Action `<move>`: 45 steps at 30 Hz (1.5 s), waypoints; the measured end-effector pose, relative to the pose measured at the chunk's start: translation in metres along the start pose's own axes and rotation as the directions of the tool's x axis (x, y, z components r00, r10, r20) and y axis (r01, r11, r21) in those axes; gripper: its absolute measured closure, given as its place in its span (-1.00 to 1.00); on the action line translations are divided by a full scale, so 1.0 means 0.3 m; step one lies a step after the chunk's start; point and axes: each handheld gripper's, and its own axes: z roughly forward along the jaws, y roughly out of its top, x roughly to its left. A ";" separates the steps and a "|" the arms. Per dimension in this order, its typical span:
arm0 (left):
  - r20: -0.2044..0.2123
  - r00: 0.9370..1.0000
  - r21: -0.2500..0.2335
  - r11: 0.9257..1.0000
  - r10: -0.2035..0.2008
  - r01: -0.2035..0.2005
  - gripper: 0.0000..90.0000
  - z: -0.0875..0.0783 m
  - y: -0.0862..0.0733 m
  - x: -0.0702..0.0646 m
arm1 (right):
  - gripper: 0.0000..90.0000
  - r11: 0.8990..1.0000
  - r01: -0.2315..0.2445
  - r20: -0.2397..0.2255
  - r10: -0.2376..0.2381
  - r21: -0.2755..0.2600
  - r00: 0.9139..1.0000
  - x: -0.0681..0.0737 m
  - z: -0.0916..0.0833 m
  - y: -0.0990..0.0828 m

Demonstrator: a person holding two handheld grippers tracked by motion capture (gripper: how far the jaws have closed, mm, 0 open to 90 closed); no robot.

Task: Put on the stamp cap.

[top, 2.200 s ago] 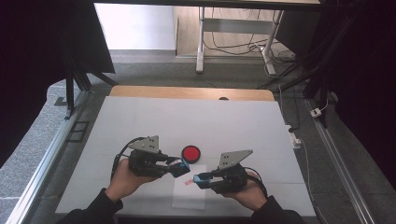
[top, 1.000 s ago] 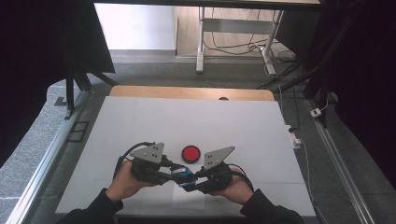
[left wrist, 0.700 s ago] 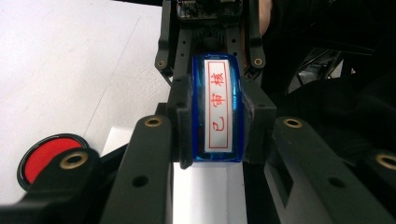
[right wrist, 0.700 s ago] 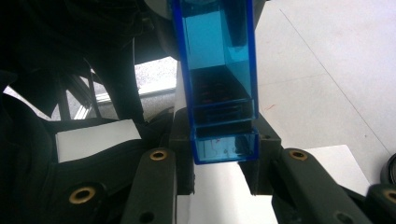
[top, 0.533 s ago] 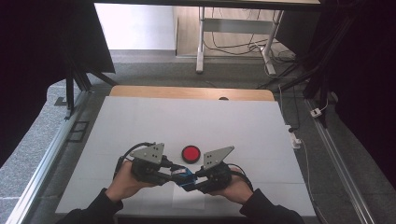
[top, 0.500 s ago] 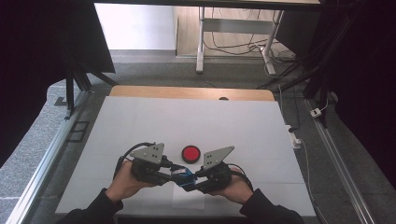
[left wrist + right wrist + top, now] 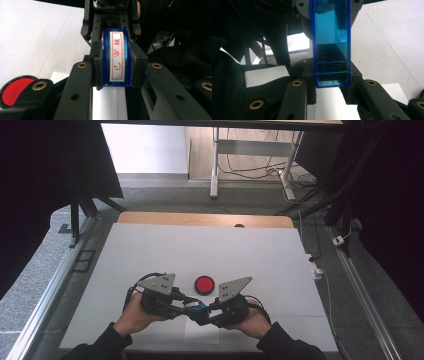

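Observation:
A blue see-through stamp (image 7: 196,308) hangs just above the table's front, between my two grippers. In the left gripper view its end face (image 7: 116,50) bears a white label with red characters. My left gripper (image 7: 116,65) is shut on that end, also seen in the high view (image 7: 179,308). My right gripper (image 7: 331,78) is shut on the stamp's clear blue housing (image 7: 329,27), seen from above as well (image 7: 212,313). The two grippers point at each other, tips nearly touching. I cannot tell whether the stamp is one piece or two.
A round red ink pad (image 7: 204,284) lies on the white table cover (image 7: 210,250) just behind the grippers; it also shows at the lower left of the left gripper view (image 7: 15,87). A white sheet of paper (image 7: 202,334) lies under the stamp.
Since the oldest frame the two grippers have closed in on each other, the right hand moving left. Over the last second nothing has moved.

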 end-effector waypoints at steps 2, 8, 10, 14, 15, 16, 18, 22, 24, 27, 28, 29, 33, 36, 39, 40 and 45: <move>0.003 1.000 -0.005 1.000 -0.005 0.005 0.55 0.001 -0.002 0.001 | 0.54 1.000 0.003 0.000 -0.003 0.000 1.000 0.001 -0.001 0.001; 0.006 1.000 -0.006 1.000 -0.008 0.008 0.55 0.003 -0.004 0.002 | 0.54 1.000 0.002 0.001 -0.002 0.003 1.000 0.002 -0.001 0.002; 0.002 1.000 0.004 1.000 -0.005 0.005 0.55 0.006 -0.003 0.002 | 0.54 1.000 -0.001 -0.002 0.001 0.008 1.000 0.000 0.000 -0.002; -0.006 1.000 0.015 1.000 0.000 0.000 0.55 0.006 0.001 -0.001 | 0.53 1.000 0.001 0.008 -0.001 0.009 1.000 0.001 0.002 -0.005; -0.008 1.000 0.017 1.000 0.000 0.000 0.55 0.007 0.002 -0.001 | 0.52 1.000 0.000 0.011 0.000 0.006 1.000 0.002 0.002 -0.006; -0.008 1.000 0.019 1.000 0.000 0.000 0.55 0.007 0.002 -0.001 | 0.52 1.000 0.001 0.014 -0.001 0.006 1.000 0.002 0.002 -0.006; -0.011 1.000 0.020 1.000 -0.005 0.005 0.55 0.008 0.002 0.000 | 0.51 1.000 0.002 0.020 -0.002 0.007 1.000 0.004 0.003 -0.007; -0.017 1.000 0.028 1.000 -0.010 0.010 0.55 0.011 0.004 -0.001 | 0.46 1.000 0.004 0.034 -0.005 0.006 0.999 0.006 0.004 -0.005; -0.019 1.000 0.028 1.000 -0.009 0.009 0.55 0.010 0.005 -0.002 | 0.43 1.000 0.003 0.041 -0.003 0.008 0.999 0.006 0.004 -0.006; -0.027 1.000 0.026 1.000 -0.010 0.011 0.55 0.007 0.007 -0.003 | 0.40 1.000 -0.003 0.046 0.003 0.004 0.999 0.004 0.002 -0.007; -0.028 1.000 0.024 1.000 -0.012 0.012 0.55 0.005 0.007 -0.003 | 0.39 1.000 -0.002 0.047 0.002 0.003 0.999 0.004 0.000 -0.006; -0.031 0.999 0.023 1.000 -0.011 0.012 0.55 0.004 0.007 -0.003 | 0.38 1.000 -0.005 0.049 0.005 -0.002 0.999 0.004 0.000 -0.007; -0.041 0.999 0.018 1.000 -0.023 0.024 0.55 -0.002 0.008 -0.002 | 0.34 1.000 -0.009 0.059 0.009 -0.005 0.998 0.003 -0.003 -0.008; -0.049 0.999 0.020 0.999 -0.024 0.025 0.55 -0.006 0.009 -0.002 | 0.32 1.000 -0.009 0.064 0.009 -0.003 0.998 0.004 -0.004 -0.009; -0.051 0.998 0.018 0.999 -0.029 0.030 0.55 -0.010 0.009 -0.002 | 0.31 1.000 -0.010 0.069 0.011 -0.008 0.998 0.008 -0.005 -0.008; -0.054 0.998 0.018 0.999 -0.029 0.030 0.55 -0.010 0.009 -0.003 | 0.31 1.000 -0.011 0.069 0.011 -0.009 0.998 0.009 -0.006 -0.008; -0.068 0.997 0.016 0.999 -0.032 0.033 0.55 -0.024 0.012 -0.004 | 0.28 1.000 -0.008 0.083 0.008 -0.005 0.997 0.011 -0.011 -0.009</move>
